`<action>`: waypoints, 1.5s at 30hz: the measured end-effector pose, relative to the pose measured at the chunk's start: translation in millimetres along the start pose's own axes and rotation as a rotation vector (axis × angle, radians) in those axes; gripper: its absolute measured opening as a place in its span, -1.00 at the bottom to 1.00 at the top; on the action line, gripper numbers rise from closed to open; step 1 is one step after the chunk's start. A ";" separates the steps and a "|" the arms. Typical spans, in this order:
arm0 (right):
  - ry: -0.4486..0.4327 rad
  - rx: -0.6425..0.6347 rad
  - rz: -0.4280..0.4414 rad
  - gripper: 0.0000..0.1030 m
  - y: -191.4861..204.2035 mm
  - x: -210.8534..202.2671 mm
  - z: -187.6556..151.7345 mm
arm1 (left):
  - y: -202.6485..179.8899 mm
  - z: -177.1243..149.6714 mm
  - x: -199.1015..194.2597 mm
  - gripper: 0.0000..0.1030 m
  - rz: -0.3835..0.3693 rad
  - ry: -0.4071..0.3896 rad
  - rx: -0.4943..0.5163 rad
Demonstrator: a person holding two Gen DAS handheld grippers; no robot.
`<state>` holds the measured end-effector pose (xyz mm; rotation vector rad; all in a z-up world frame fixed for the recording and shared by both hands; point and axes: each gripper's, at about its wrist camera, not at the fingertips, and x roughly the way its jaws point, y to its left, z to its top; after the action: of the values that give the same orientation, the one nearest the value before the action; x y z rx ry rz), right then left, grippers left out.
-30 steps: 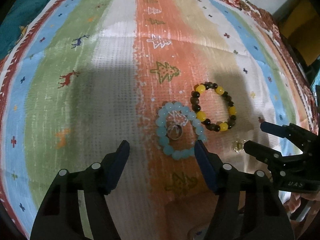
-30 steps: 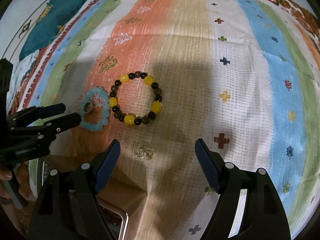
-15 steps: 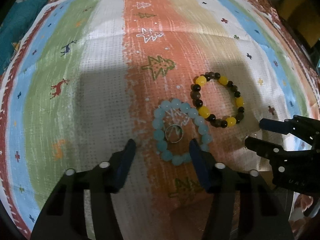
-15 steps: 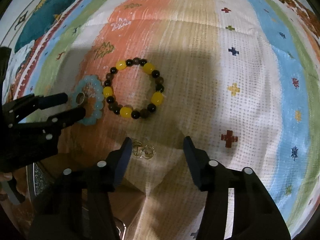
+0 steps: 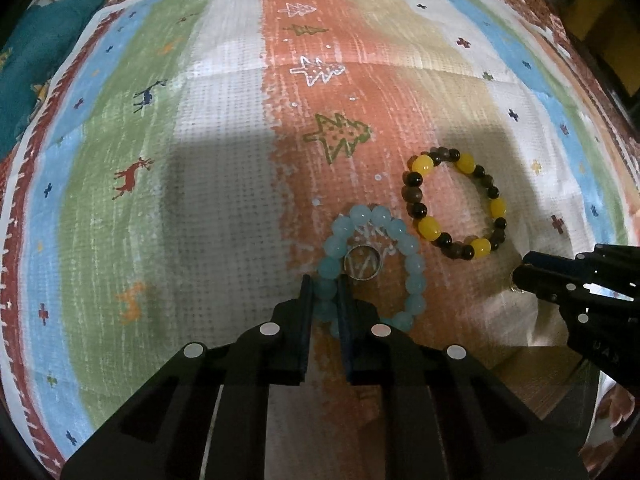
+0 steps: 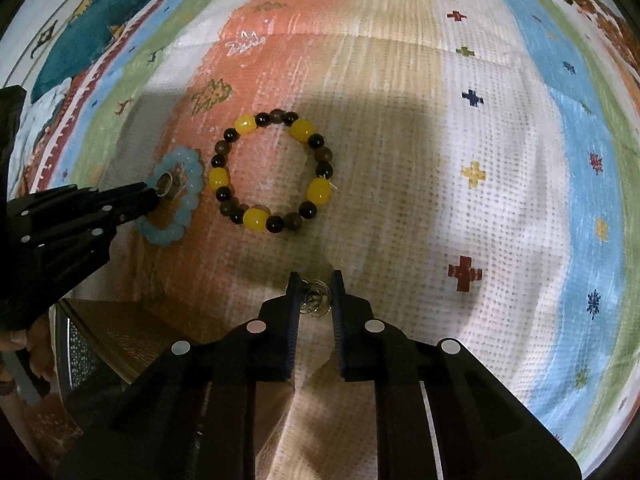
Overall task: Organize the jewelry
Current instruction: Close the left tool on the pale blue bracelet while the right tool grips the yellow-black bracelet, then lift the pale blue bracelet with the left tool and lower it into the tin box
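Observation:
A pale blue bead bracelet point(image 5: 400, 240) lies on the striped cloth with a silver ring point(image 5: 362, 263) inside its loop. My left gripper point(image 5: 325, 284) is shut on the bracelet's near-left beads; it also shows in the right wrist view point(image 6: 154, 200), where the bracelet point(image 6: 188, 196) lies at left. A yellow and black bead bracelet point(image 5: 456, 206) lies to the right, also in the right wrist view point(image 6: 272, 168). My right gripper point(image 6: 316, 284) is shut on small gold earrings point(image 6: 316, 300) near the cloth's front edge; it shows in the left wrist view point(image 5: 524, 268).
The striped patterned cloth point(image 5: 200, 200) covers the surface. A teal cushion point(image 5: 28, 64) lies at the far left. A brown box with a dark tray point(image 6: 104, 344) sits below the cloth's front edge.
Both grippers moved forward and down and closed: the left onto the blue bracelet's beads, the right onto the gold earrings.

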<state>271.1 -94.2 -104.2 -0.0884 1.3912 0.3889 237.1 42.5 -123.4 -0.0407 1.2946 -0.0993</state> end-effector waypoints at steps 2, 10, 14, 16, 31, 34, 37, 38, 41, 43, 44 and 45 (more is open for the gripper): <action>-0.015 -0.002 0.003 -0.87 -0.1 -4.7 0.9 | 3.6 4.1 -2.4 -0.79 -0.003 -0.008 -0.009; -0.047 -0.014 0.000 -0.91 5.1 -8.8 5.9 | 13.5 11.5 -24.5 -0.79 -0.016 -0.057 -0.041; -0.074 -0.023 0.001 -0.91 8.8 -16.8 8.1 | 13.5 14.2 -42.6 -0.79 -0.035 -0.095 -0.049; -0.084 -0.032 0.002 -0.91 11.2 -20.5 8.2 | 7.2 15.6 -45.4 -0.79 -0.038 -0.105 -0.048; -0.153 -0.069 -0.040 -0.91 20.4 -44.2 -0.1 | -0.8 17.1 -72.7 -0.79 -0.062 -0.179 -0.027; -0.166 -0.078 -0.049 -0.91 23.0 -49.2 -3.2 | -0.3 16.3 -77.3 -0.78 -0.066 -0.188 -0.029; -0.184 -0.086 -0.056 -0.91 25.8 -54.4 -5.2 | -1.1 14.3 -80.7 -0.79 -0.069 -0.197 -0.030; -0.192 -0.087 -0.061 -0.91 26.2 -56.3 -5.8 | -1.3 13.6 -81.8 -0.78 -0.070 -0.199 -0.031; -0.218 -0.079 -0.077 -0.91 25.3 -63.4 -7.4 | -3.4 11.2 -86.1 -0.78 -0.076 -0.207 -0.030; -0.222 -0.081 -0.069 -0.91 24.8 -66.3 -8.6 | -5.4 9.2 -89.4 -0.78 -0.081 -0.212 -0.030; -0.228 -0.082 -0.070 -0.91 24.7 -68.2 -9.5 | -6.6 8.0 -91.0 -0.78 -0.084 -0.215 -0.030; -0.232 -0.082 -0.071 -0.91 24.5 -69.5 -10.0 | -7.1 6.9 -92.1 -0.78 -0.086 -0.217 -0.031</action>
<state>245.0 -89.2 -34.7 -0.1550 1.1400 0.3841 218.6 44.2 -32.6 -0.1307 1.0774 -0.1444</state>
